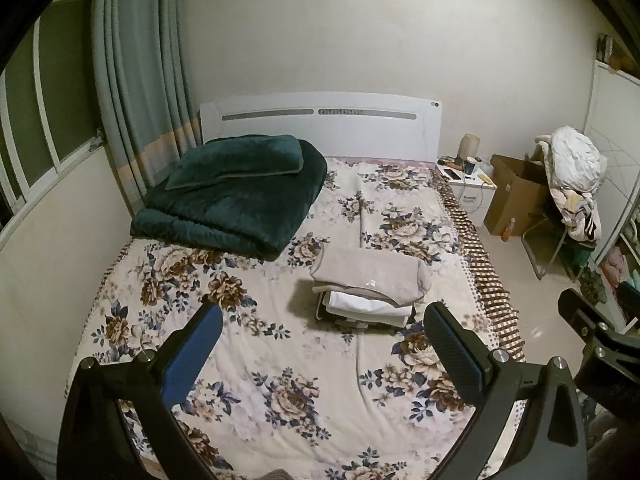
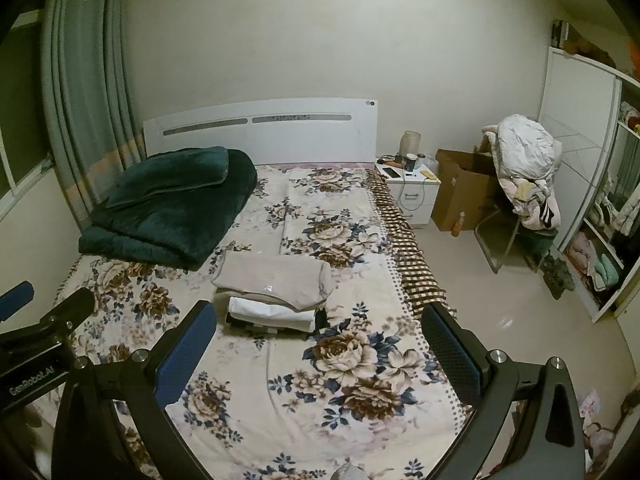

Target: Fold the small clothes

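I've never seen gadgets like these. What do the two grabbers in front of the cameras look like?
Each is a black forked frame with two flat fingers. On the left gripper and the right gripper, one finger shows a smooth blue pad, the other a dark dotted face edged in blue. Silver bolts sit at the joints. White lettering marks the left one's body. No cables show.

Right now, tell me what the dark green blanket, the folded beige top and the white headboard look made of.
Dark green blanket: plush fleece or velvet, seemingly; soft uneven sheen. Folded beige top: matte knit, probably cotton; limp rounded folds. White headboard: smooth painted or laminated board, likely; flat, faintly glossy.
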